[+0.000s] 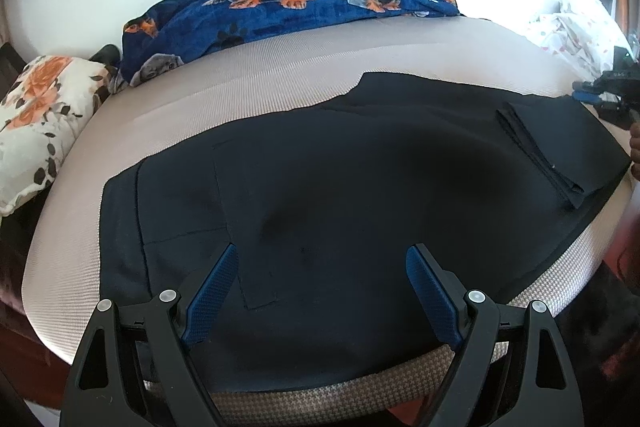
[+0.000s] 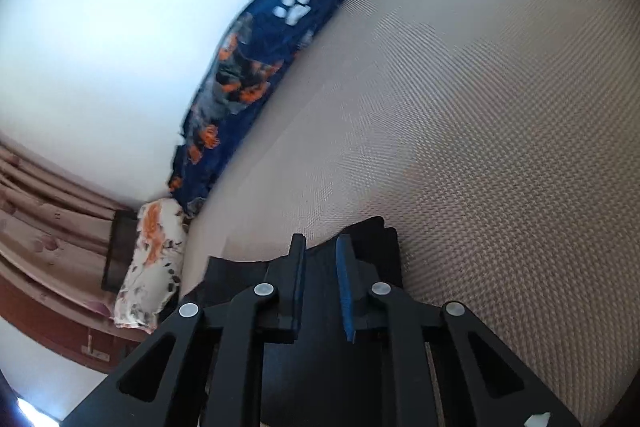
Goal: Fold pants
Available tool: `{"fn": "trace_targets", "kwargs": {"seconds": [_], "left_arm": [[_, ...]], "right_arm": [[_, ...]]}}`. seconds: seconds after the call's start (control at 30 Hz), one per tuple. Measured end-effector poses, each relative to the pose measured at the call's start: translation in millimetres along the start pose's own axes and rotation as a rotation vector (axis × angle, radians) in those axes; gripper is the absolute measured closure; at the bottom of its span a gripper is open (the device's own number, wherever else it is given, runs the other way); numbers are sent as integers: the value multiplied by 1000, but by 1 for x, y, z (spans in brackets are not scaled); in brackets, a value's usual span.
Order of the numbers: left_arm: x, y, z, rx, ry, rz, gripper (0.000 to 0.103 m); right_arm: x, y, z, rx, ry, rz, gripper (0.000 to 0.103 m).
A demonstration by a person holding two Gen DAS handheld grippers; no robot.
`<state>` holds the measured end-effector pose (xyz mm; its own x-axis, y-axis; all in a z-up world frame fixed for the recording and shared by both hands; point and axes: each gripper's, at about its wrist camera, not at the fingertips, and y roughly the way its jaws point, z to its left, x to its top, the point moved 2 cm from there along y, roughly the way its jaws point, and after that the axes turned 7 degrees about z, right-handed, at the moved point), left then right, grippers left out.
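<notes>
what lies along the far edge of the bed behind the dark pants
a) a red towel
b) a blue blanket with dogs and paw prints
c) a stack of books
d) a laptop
b: in the left wrist view a blue blanket printed with dogs and white paw prints lies along the far side of the bed, beyond the pants.

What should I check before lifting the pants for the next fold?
1. Right tool closed on fabric: ok, its pads pinch a dark edge of the pants.
2. Left tool gripping: not ok, it is open above the cloth and holds nothing.
3. Pants lying flat on the mattress: ok.
4. Far end already folded over: ok, a doubled layer shows at the right of the left wrist view.
5. Landing area bare: ok, blue blanket sits at the far edge.
6. All layers caught on the right: cannot tell.
</notes>
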<state>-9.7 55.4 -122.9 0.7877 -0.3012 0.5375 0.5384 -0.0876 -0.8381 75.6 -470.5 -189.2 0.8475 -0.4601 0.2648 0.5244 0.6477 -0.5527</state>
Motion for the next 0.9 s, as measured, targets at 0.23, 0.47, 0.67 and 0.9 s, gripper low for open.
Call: {"fn": "trace_targets", "kwargs": {"seconds": [0.23,0.47,0.67,0.9], "left_arm": [[4,5,-9,-3,27,13,17],[7,-1,-14,-1,47,-11,17],[7,4,-13,-13,31,4,16],[7,3,-11,-25,11,6,16]], "right_arm": [[-3,15,-21,18,81,46,103],[-15,-12,-13,153,9,46,92],[-51,-27,-13,238,-68,111,92],[-83,-8,-12,244,-140,175,103]]}}
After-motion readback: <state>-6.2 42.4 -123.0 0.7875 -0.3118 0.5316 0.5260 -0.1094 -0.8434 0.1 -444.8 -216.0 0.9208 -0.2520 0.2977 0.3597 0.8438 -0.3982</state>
